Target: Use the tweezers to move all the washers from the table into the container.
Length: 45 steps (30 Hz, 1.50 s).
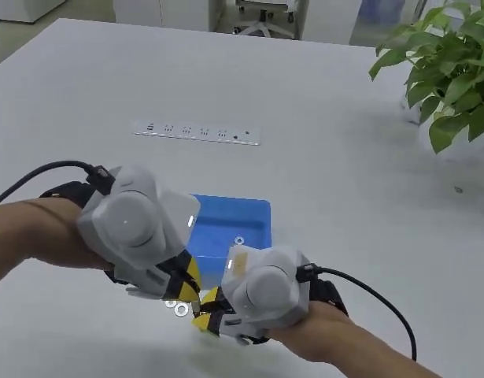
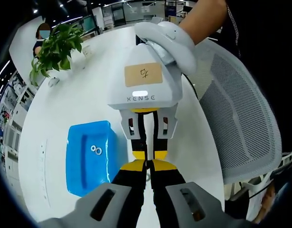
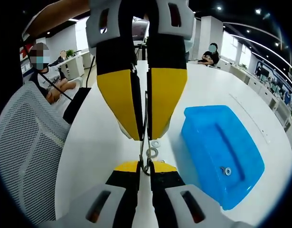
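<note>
Two washers [image 3: 152, 152] lie on the tabletop [image 3: 89, 142] just beside the meeting fingers, on the container [image 3: 205, 135] side. The left gripper [image 3: 146, 135] and right gripper [image 3: 146, 170] touch tip-to-tip, both apparently pinched on the tweezers [image 3: 146, 118].

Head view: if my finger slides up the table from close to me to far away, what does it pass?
The loose washers on the table → the blue container → the white power strip.

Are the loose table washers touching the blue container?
Apart. The right gripper view shows bare table between the washers and the blue container.
</note>
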Available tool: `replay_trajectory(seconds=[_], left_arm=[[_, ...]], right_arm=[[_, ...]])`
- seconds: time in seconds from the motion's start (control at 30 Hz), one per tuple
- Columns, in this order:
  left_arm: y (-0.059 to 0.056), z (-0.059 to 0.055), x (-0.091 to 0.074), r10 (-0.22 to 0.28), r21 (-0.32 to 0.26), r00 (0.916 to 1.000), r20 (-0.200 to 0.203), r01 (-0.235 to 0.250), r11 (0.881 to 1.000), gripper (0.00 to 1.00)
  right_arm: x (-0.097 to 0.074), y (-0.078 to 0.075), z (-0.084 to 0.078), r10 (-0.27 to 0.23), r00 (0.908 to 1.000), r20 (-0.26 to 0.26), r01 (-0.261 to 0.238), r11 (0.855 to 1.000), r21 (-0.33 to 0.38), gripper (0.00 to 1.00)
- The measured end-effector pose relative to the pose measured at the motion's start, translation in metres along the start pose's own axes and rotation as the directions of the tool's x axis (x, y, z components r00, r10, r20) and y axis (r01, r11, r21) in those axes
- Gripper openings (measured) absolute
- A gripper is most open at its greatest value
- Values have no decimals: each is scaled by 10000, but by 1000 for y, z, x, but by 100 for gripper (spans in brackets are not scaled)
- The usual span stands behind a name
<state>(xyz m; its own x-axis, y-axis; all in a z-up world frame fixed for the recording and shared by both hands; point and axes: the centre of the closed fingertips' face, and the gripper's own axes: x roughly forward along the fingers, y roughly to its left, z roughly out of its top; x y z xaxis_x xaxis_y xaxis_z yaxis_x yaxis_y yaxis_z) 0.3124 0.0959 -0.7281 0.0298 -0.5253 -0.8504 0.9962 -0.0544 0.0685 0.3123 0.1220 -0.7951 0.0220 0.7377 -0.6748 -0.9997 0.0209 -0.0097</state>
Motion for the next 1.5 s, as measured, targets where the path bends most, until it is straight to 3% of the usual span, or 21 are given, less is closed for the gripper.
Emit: replay_trajectory(seconds=[0.77,1.5], left_arm=[[-1,6,-5,38,213,9999,-118,-35,9998,7],[7,23,-33,359,297,9993,55,-361,9989,7]], right_arm=[[-7,1,3,-112,9999,-61,112,9999,-69,9],[-30,-8,27,-427,9990,-116,421,9979,-501,9]])
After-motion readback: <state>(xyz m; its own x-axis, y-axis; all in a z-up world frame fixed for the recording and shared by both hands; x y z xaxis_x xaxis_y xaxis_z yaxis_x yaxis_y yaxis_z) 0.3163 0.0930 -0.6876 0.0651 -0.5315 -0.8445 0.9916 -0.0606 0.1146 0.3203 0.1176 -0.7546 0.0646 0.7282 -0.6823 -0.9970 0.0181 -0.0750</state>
